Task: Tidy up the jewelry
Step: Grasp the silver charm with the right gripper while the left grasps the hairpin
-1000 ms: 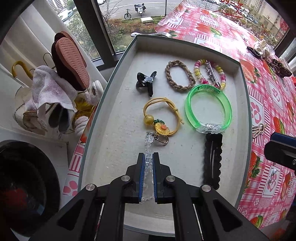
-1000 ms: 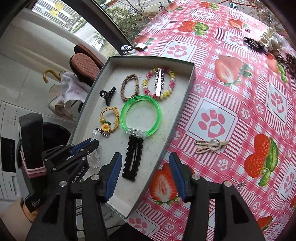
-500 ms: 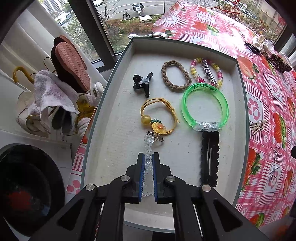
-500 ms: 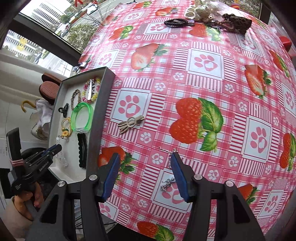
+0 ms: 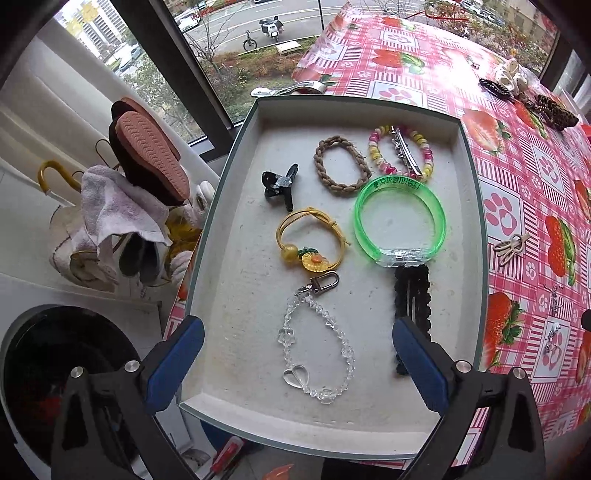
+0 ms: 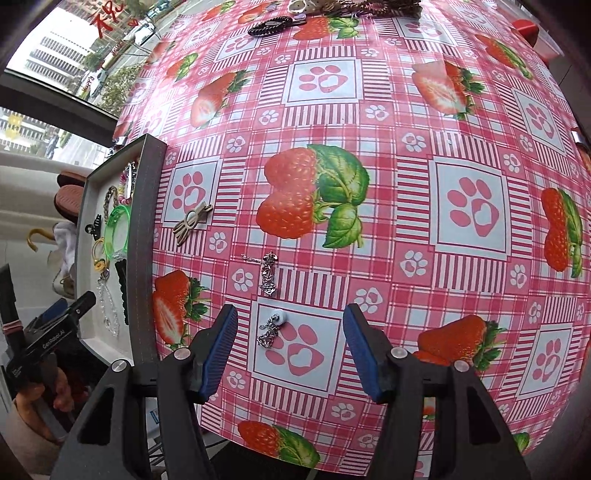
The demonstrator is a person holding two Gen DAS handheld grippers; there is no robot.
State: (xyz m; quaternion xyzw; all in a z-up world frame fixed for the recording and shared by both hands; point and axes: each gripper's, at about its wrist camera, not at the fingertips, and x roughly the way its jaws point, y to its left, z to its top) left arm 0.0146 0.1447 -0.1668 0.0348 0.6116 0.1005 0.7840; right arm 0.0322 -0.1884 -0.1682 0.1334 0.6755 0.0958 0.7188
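Observation:
A grey tray [image 5: 474, 236] holds several pieces: a clear bead chain [image 5: 314, 347] with a metal clasp, a yellow flower hair tie [image 5: 310, 240], a green bangle [image 5: 400, 221], a black lace clip [image 5: 412, 295], a black claw clip [image 5: 279, 184], a braided band [image 5: 340, 166] and a beaded bracelet [image 5: 400, 153]. My left gripper [image 5: 295, 354] is open above the bead chain, which lies loose in the tray. My right gripper [image 6: 290, 347] is open over the tablecloth, around a small silver earring with a white bead [image 6: 271, 326]. A second silver earring [image 6: 267, 273] lies just beyond.
A wooden hair clip [image 6: 192, 221] lies on the strawberry tablecloth [image 6: 406, 184] beside the tray [image 6: 146, 229]. More hair accessories [image 6: 273, 26] sit at the far edge. Left of the tray are a window, slippers [image 5: 147, 155] on a rack and a washing machine [image 5: 62, 369].
My left gripper has opened and let the bead chain drop flat into the tray. My right gripper has swung right over the tablecloth and come down around the small earring.

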